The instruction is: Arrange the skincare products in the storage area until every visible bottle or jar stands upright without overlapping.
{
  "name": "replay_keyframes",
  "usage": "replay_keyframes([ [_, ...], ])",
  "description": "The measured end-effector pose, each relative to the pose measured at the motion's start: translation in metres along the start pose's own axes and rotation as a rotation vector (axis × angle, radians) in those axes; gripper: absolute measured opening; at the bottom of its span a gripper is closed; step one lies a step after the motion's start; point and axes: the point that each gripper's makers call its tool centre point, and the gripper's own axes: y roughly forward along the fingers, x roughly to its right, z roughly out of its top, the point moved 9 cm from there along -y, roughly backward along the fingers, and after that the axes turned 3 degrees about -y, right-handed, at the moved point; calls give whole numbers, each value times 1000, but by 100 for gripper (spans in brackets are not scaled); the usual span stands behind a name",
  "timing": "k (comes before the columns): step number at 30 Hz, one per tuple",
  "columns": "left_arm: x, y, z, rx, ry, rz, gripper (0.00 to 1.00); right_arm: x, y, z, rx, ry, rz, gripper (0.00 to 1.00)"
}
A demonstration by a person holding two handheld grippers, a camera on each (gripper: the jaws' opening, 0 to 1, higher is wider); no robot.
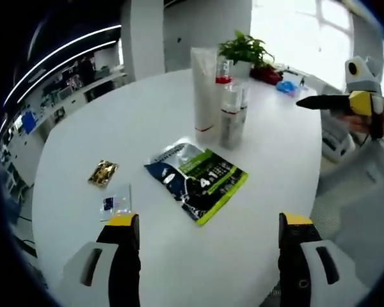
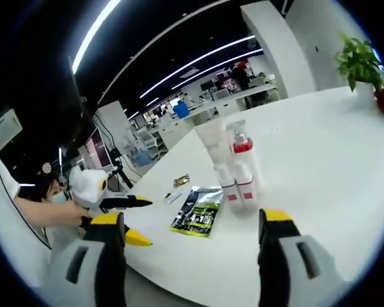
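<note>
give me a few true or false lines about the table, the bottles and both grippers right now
1. The white tube stands upright on the white table. True.
2. The green and blue sachet stands on its edge. False: it lies flat.
3. The left gripper is shut on a bottle. False: its jaws are apart, holding nothing.
4. A potted plant stands behind the bottles, seen from the left gripper view. True.
5. The right gripper is open. True.
6. The small gold packet lies on top of the sachet. False: it lies apart, on bare table.
</note>
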Motion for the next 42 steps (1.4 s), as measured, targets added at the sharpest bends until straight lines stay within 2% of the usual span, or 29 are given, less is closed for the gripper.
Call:
replay_keyframes([
  [17,3,-50,-25,42,-119,21,97,-9,-8,-3,-5,-18,8,87],
  [23,1,-62,-32,66,-163,34,97,-11,-7,-4,-14,-15,10,87],
  [31,-2,-71,-42,76,-198,62,97,-10,-5,-9,-33,-33,1,87],
  [34,-4,-71,-49,78,-239,61,97,-9,-4,-11,-47,-45,3,87],
  [42,-4,-68,-46,78,-239,71,97,-7,-4,-14,-60,-43,3,86],
])
